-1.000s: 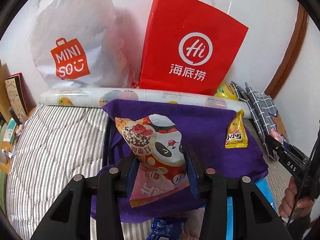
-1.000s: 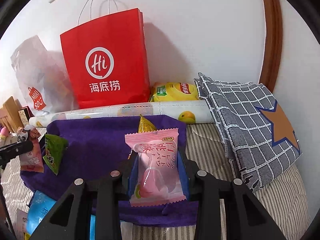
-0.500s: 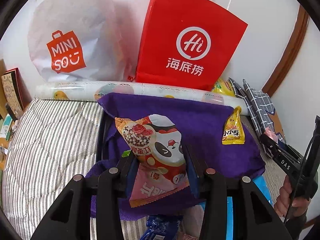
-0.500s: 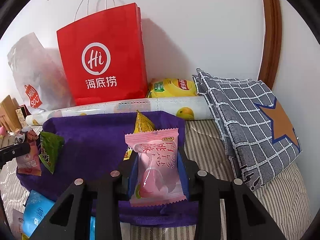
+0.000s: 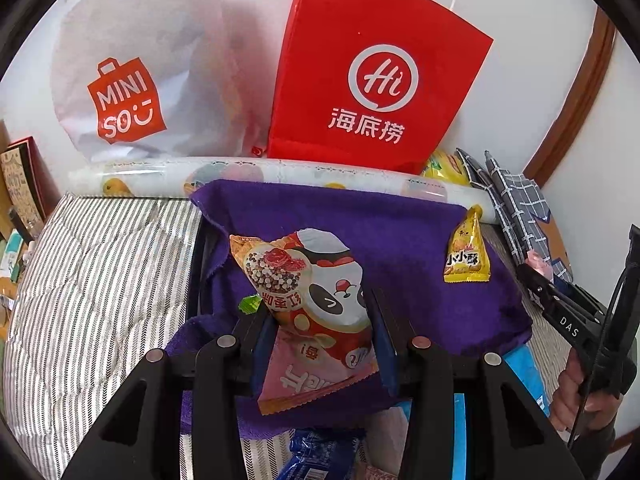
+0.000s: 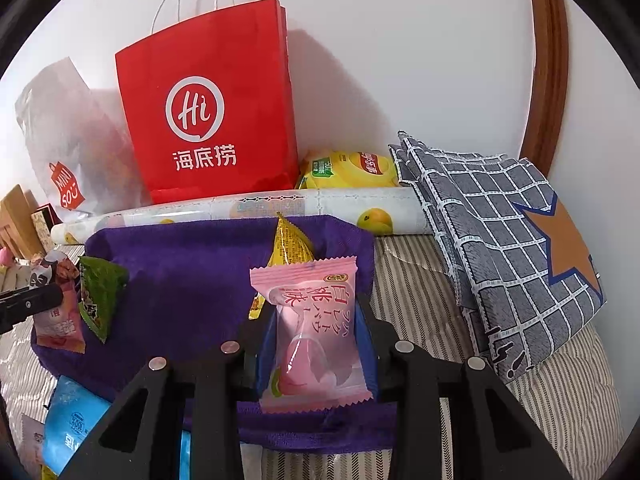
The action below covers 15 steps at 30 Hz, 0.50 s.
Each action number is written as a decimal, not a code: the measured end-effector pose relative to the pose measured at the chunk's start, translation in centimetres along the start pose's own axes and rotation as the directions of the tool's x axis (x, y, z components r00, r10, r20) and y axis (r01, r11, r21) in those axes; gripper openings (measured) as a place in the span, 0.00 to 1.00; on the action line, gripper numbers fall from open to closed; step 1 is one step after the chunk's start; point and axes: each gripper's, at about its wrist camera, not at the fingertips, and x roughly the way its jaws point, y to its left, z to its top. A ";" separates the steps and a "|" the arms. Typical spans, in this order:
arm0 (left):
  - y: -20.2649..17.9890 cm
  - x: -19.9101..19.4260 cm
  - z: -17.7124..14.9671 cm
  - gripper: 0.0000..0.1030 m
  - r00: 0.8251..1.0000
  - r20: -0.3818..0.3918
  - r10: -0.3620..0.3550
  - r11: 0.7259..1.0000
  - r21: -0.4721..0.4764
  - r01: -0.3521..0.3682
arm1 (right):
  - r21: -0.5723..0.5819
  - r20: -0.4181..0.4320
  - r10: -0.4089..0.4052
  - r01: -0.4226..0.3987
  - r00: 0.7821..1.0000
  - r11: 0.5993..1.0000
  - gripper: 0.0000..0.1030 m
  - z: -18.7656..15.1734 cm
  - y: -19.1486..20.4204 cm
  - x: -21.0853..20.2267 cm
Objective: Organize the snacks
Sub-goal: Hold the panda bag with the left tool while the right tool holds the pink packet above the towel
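Observation:
My left gripper (image 5: 320,320) is shut on a panda-print snack bag (image 5: 308,292) and holds it above the purple towel (image 5: 400,232). My right gripper (image 6: 314,332) is shut on a pink peach candy packet (image 6: 312,332), above the towel's right front part (image 6: 192,272). A yellow snack packet (image 5: 466,256) lies on the towel's far right; it also shows behind the pink packet in the right wrist view (image 6: 290,244). A green packet (image 6: 98,300) lies at the towel's left, next to the left gripper's bag (image 6: 56,308).
A red paper bag (image 5: 372,76) and a white Miniso bag (image 5: 132,68) stand against the wall behind a rolled printed sheet (image 5: 280,170). A grey checked cloth (image 6: 500,232) lies right. Blue packets (image 6: 72,428) lie at the towel's front. Striped bedding (image 5: 100,280) lies left.
Both grippers have moved forward a little toward the wall with their packets still held; the bags and towel look closer.

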 end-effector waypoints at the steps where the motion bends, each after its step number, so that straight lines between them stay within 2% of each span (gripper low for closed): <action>1: 0.0 0.0 0.0 0.42 1.000 -0.001 0.000 1.000 0.001 0.000 | 0.001 -0.001 0.000 0.000 1.000 1.000 0.33 0.0 0.0 0.0; 15: 0.1 0.3 0.0 0.42 1.000 -0.007 0.000 1.000 0.002 0.000 | 0.001 -0.006 0.001 -0.001 1.000 1.000 0.34 -0.1 0.1 0.2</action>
